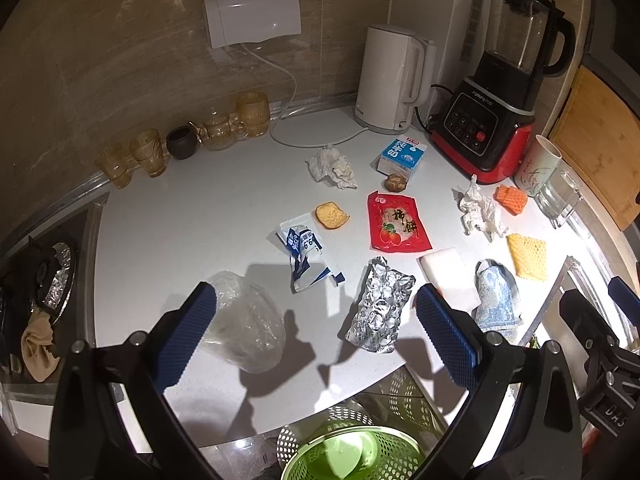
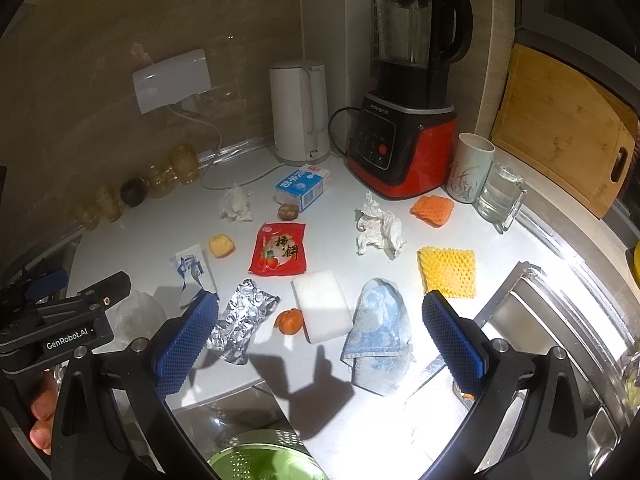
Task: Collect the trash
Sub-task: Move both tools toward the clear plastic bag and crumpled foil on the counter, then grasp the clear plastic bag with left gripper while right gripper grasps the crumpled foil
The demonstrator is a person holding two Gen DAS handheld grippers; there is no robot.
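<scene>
Trash lies scattered on the white counter (image 1: 168, 232): a clear plastic bag (image 1: 244, 320), a silver foil pouch (image 1: 380, 308) (image 2: 240, 320), a blue-white wrapper (image 1: 306, 256) (image 2: 192, 272), a red snack packet (image 1: 396, 222) (image 2: 280, 248), a milk carton (image 1: 402, 156) (image 2: 304, 186), crumpled tissues (image 1: 332, 168) (image 1: 478, 210) (image 2: 378, 228), a piece of orange peel (image 2: 290, 322). A green perforated bin (image 1: 352, 454) (image 2: 260, 460) sits below the counter edge. My left gripper (image 1: 316, 336) is open above the front of the counter. My right gripper (image 2: 320, 340) is open, empty.
A white kettle (image 1: 394, 80), a red-black blender (image 1: 500, 92), a cup (image 1: 536, 168) and a glass mug (image 1: 558, 196) stand at the back. Amber glasses (image 1: 148, 156) line the left wall. A white sponge (image 2: 322, 306), a blue cloth (image 2: 380, 332), mesh pads (image 2: 448, 272), a sink (image 2: 560, 340) at the right.
</scene>
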